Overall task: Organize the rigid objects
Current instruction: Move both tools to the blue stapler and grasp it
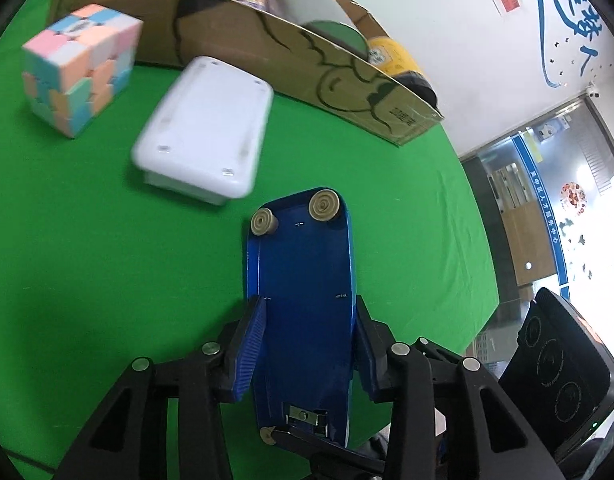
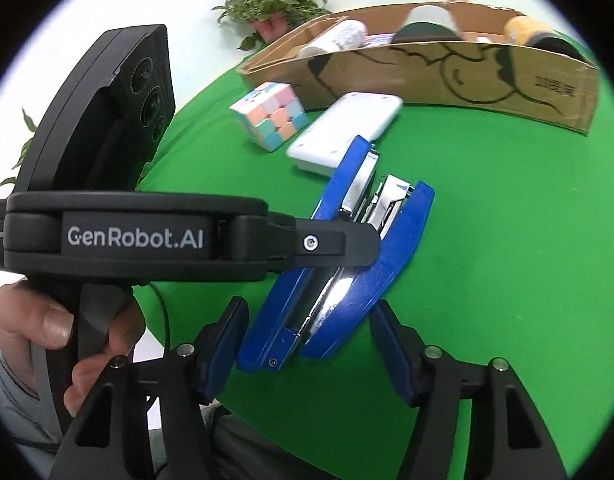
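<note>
Left wrist view: the near end of the blue stapler (image 1: 303, 300) runs under the claw's frame and is partly cut off there; only its flat underside with two tan rubber feet shows. Contents of the cardboard box (image 1: 267, 52) are blurred and mostly behind its front wall. The left claw (image 1: 307, 344) has both blue pads pressed against the stapler's long sides, clamped on it. The stapler points away from the claw over the green counter (image 1: 87, 280). Beyond it lie a white case (image 1: 205, 128) and a pastel cube (image 1: 79, 88), both smeared by blur.

Right wrist view: the left device crosses the stapler (image 2: 339, 272) and hides its middle; a hand (image 2: 47, 328) grips its handle at the frame edge. The stapler stands on its side, arms parted, metal showing. The right claw (image 2: 307, 344) stands apart. The stapler's hinge end lies between the pads; its left pad (image 2: 223, 344) is just beside it, contact unclear, while the right pad is clear of it.
</note>
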`<control>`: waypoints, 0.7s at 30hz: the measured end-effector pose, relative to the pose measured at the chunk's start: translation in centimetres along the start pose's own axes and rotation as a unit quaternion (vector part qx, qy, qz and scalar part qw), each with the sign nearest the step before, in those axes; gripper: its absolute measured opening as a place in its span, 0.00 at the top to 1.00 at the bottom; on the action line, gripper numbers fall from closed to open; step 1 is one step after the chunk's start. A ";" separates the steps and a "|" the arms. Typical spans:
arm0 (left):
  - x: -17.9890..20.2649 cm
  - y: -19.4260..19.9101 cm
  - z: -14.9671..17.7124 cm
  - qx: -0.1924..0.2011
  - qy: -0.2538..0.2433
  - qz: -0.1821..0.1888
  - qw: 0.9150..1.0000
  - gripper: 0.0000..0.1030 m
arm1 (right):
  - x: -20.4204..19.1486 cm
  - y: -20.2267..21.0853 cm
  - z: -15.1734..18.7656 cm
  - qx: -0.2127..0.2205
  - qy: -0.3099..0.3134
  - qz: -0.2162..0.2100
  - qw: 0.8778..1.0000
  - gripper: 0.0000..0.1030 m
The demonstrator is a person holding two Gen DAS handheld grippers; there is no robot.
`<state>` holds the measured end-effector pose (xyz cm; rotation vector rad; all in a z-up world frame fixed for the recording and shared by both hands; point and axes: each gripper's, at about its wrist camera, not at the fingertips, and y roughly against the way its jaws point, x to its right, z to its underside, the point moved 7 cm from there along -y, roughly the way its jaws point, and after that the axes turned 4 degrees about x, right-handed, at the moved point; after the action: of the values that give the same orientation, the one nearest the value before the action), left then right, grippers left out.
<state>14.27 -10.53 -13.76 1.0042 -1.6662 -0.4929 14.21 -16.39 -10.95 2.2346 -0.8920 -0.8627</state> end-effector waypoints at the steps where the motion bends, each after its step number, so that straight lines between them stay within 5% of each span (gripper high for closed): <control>1: 0.4 -0.4 0.0 -0.003 -0.002 0.002 1.000 0.62 | 0.4 0.3 0.1 0.002 -0.002 0.005 1.000 0.39; 11: 6.0 -5.6 -1.8 -0.027 -0.018 0.055 0.998 0.63 | 6.1 4.3 0.1 0.023 -0.004 0.078 0.997 0.43; 16: 7.9 -6.4 -3.4 -0.026 -0.016 0.107 0.994 0.78 | 7.9 5.7 -0.5 0.024 0.037 0.138 0.989 0.57; 21: 8.2 -6.5 -4.1 -0.024 -0.014 0.117 0.993 0.78 | 9.2 5.4 0.0 0.019 0.001 0.148 0.989 0.57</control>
<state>19.89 -20.14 -12.49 0.7573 -1.7614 -0.3900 17.44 -26.54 -10.34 2.0626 -1.2098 -0.7111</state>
